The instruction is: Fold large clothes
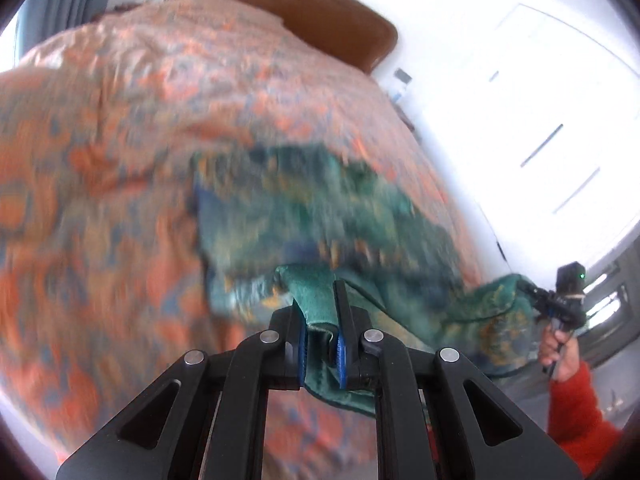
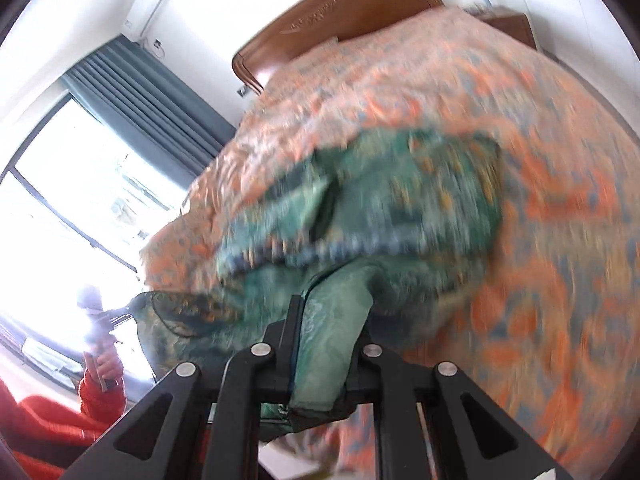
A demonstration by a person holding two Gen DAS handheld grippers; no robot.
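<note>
Both grippers — left gripper (image 1: 320,304) and right gripper (image 2: 328,320) — are clamping the green garment (image 1: 320,208) over the orange bedspread (image 1: 100,140); brown headboard (image 1: 320,12) at twelve o'clock.

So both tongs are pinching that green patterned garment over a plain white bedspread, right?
Not quite: the bedspread is orange-patterned, not plain white, as the right wrist view shows. Both the left tongs and right tongs do pinch the green garment.

Motion blur smears the green garment (image 1: 320,208) and bedspread (image 1: 120,140) patterns.
</note>
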